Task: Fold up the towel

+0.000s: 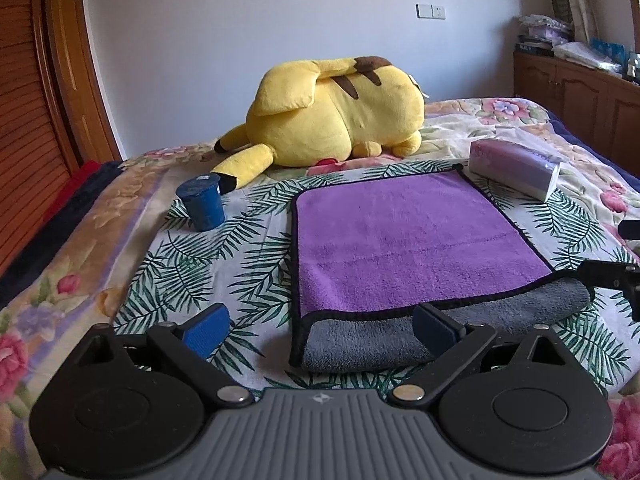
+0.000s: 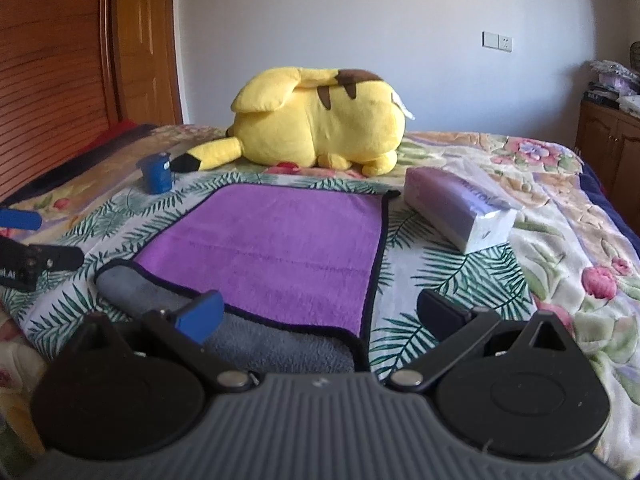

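On bed (image 1: 72,264): towel (image 1: 400,232) folded once, grey roll near. Left gripper (image 1: 320,326), right gripper (image 2: 320,312) both apart, empty. Next: pinch near corners, fold far.

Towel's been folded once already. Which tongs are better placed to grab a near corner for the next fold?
Probably left. The left tongs stand open around the towel's near left corner. The right tongs straddle its right corner too, but their left pad overlaps the grey fold.

Both grippers spread wide, holding nothing.
The left gripper (image 1: 322,326) and the right gripper (image 2: 320,316) sit side by side, low, pointing forward.
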Demonstrator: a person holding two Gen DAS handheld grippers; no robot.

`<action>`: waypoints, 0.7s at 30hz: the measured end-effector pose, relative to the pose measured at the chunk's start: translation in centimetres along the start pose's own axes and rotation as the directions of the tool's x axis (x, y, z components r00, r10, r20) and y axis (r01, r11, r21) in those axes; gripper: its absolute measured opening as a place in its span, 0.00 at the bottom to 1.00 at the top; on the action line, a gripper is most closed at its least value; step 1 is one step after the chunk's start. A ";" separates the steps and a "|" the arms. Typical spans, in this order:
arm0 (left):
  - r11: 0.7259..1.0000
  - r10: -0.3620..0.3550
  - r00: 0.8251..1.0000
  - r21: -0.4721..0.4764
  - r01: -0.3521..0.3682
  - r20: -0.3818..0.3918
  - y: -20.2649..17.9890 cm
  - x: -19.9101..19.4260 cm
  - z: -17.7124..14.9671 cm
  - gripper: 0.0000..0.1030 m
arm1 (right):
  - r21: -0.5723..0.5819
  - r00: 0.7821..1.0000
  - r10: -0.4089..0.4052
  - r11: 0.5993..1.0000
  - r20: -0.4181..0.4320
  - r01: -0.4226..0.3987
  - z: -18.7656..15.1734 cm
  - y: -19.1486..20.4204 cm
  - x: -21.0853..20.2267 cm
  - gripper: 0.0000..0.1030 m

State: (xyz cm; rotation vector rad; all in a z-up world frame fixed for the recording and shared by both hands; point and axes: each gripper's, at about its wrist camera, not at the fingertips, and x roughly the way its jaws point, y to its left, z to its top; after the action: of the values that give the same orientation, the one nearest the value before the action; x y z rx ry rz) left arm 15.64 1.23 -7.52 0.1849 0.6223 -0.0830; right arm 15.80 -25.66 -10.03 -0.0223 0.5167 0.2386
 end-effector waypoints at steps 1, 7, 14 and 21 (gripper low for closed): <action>1.000 -0.006 1.000 0.000 0.006 -0.006 0.0 0.3 0.0 0.93 | -0.001 1.000 0.004 1.000 -0.007 -0.004 0.0 0.0 0.2 1.00; 1.000 -0.022 0.999 -0.005 0.022 -0.036 0.4 2.0 0.1 0.88 | -0.004 0.999 0.024 1.000 -0.043 -0.024 -0.2 0.0 1.2 0.99; 0.999 -0.042 0.997 -0.020 0.041 -0.066 1.1 3.9 0.1 0.78 | 0.002 0.996 0.037 0.999 -0.087 -0.037 -0.3 -0.3 2.6 0.88; 0.997 -0.063 0.994 -0.039 0.060 -0.094 1.9 5.8 0.0 0.68 | 0.011 0.990 0.048 0.999 -0.130 -0.047 -0.7 -0.6 3.6 0.86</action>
State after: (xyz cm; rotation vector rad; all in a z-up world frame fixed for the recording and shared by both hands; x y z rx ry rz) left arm 20.58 2.96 -10.65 0.1348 0.7239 -0.1229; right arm 18.65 -25.51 -12.42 -0.0179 0.6489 0.2828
